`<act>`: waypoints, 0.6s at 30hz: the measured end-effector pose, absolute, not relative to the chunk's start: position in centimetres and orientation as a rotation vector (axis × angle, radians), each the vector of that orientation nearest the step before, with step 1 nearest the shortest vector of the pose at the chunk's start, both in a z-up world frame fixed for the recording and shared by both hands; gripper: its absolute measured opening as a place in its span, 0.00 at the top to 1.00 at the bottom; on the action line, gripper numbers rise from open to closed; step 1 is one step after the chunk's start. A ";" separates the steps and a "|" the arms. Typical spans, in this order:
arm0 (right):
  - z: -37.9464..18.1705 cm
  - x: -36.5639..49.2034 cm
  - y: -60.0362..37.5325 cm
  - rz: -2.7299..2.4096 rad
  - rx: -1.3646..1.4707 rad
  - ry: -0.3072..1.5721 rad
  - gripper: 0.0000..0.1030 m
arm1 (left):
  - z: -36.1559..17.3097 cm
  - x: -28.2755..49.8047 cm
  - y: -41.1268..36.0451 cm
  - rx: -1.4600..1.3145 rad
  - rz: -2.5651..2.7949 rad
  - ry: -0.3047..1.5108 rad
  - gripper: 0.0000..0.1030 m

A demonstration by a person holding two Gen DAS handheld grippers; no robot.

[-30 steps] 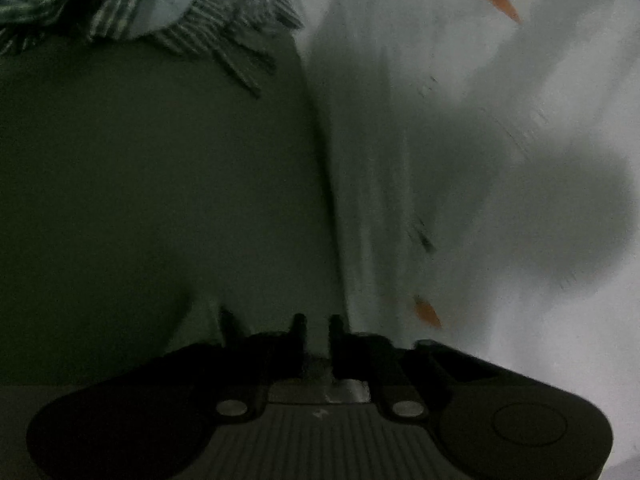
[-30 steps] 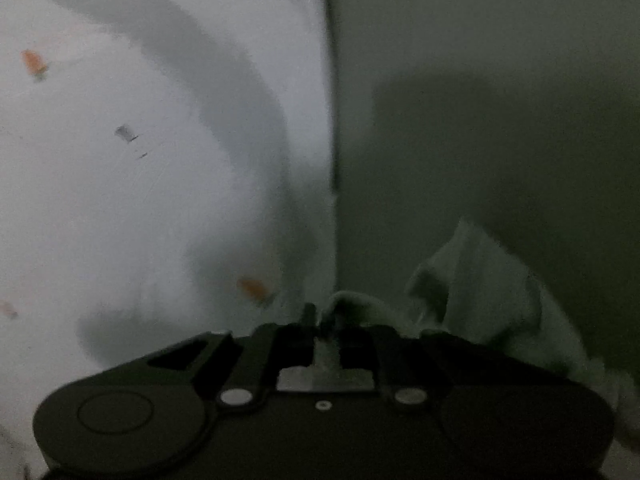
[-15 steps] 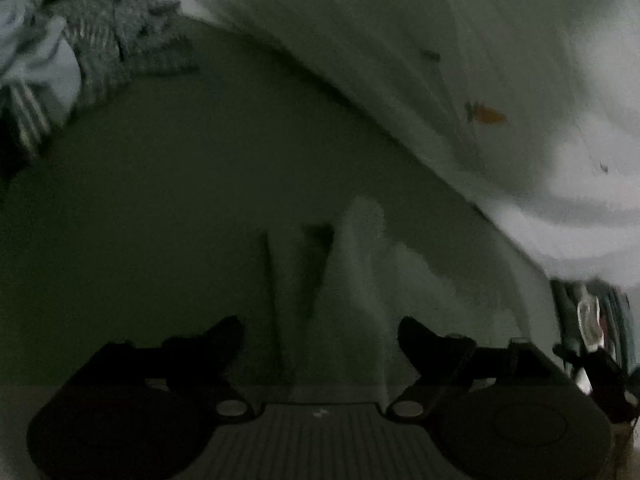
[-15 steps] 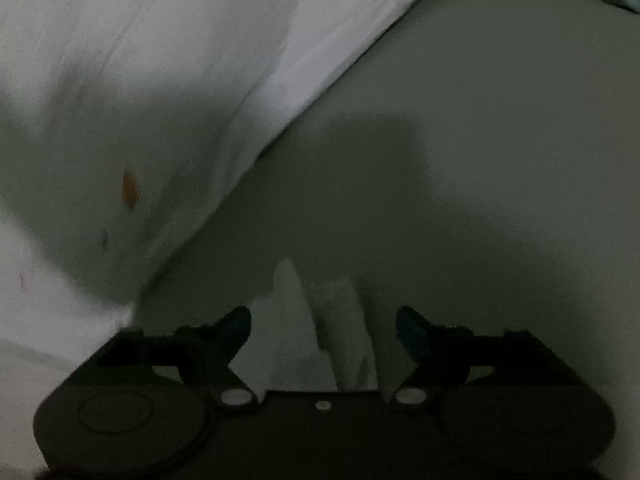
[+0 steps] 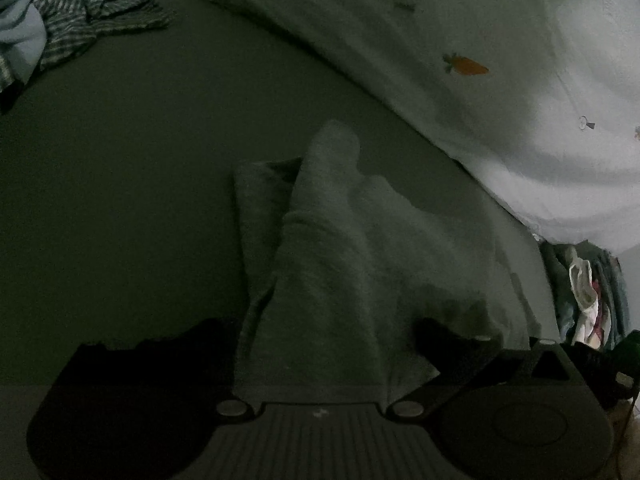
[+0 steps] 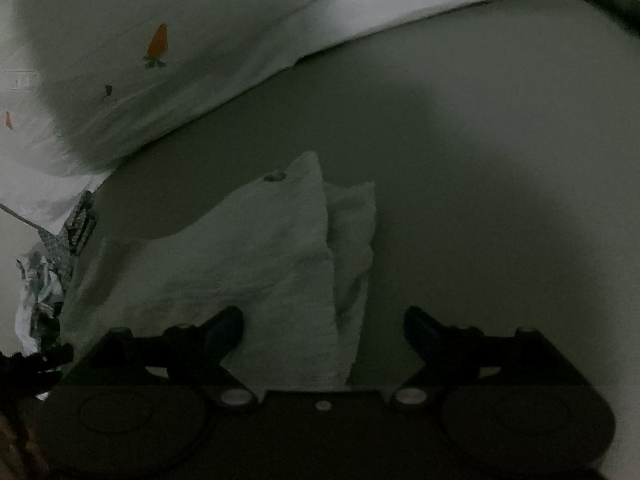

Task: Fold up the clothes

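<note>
Across the dim grey-green surface (image 5: 120, 200), wide bare room is being left on either side of one pale garment (image 5: 328, 264), which is being shown bunched and lying between both pairs of fingers. The left gripper (image 5: 320, 332) and right gripper (image 6: 324, 320) are being opened, pads clear of the cloth. One white carrot-print sheet (image 5: 500, 60) is being seen along the far edge, and one plaid garment (image 5: 80, 8) at the corner.

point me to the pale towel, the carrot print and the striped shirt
pale towel (image 5: 328, 264): left wrist view, on its raised middle fold.
carrot print (image 6: 157, 42): right wrist view, on the orange body.
striped shirt (image 5: 84, 12): left wrist view, on the crumpled middle, upper left.
</note>
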State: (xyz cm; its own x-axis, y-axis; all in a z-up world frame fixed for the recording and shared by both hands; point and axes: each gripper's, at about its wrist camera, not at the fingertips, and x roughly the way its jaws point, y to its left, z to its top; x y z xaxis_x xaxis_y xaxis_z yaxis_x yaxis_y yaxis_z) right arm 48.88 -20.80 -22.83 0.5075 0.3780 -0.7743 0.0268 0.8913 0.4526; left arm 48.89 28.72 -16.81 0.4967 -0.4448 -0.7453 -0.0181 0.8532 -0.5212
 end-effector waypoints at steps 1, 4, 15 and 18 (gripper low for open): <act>-22.9 48.8 -20.8 0.221 0.448 1.019 0.06 | -16.8 48.9 28.8 -0.519 -0.275 1.026 0.00; -23.2 48.6 -20.8 0.216 0.470 1.000 0.03 | -17.3 49.3 29.0 -0.608 -0.325 1.028 0.00; -27.1 46.6 -21.7 0.398 1.114 0.940 0.00 | -20.3 49.6 27.3 -0.936 -0.578 1.069 0.01; -29.4 45.7 -21.6 0.439 1.407 0.946 0.26 | -20.7 49.8 25.1 -0.978 -0.667 1.103 0.01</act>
State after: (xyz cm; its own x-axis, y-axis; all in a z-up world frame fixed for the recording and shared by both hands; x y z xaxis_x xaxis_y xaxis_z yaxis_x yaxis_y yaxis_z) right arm 45.67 -21.60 -29.43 0.5820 0.7582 -0.2939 0.2656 0.1643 0.9500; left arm 49.78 25.06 -20.65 0.3354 -0.8434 -0.4198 -0.0191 0.4394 -0.8981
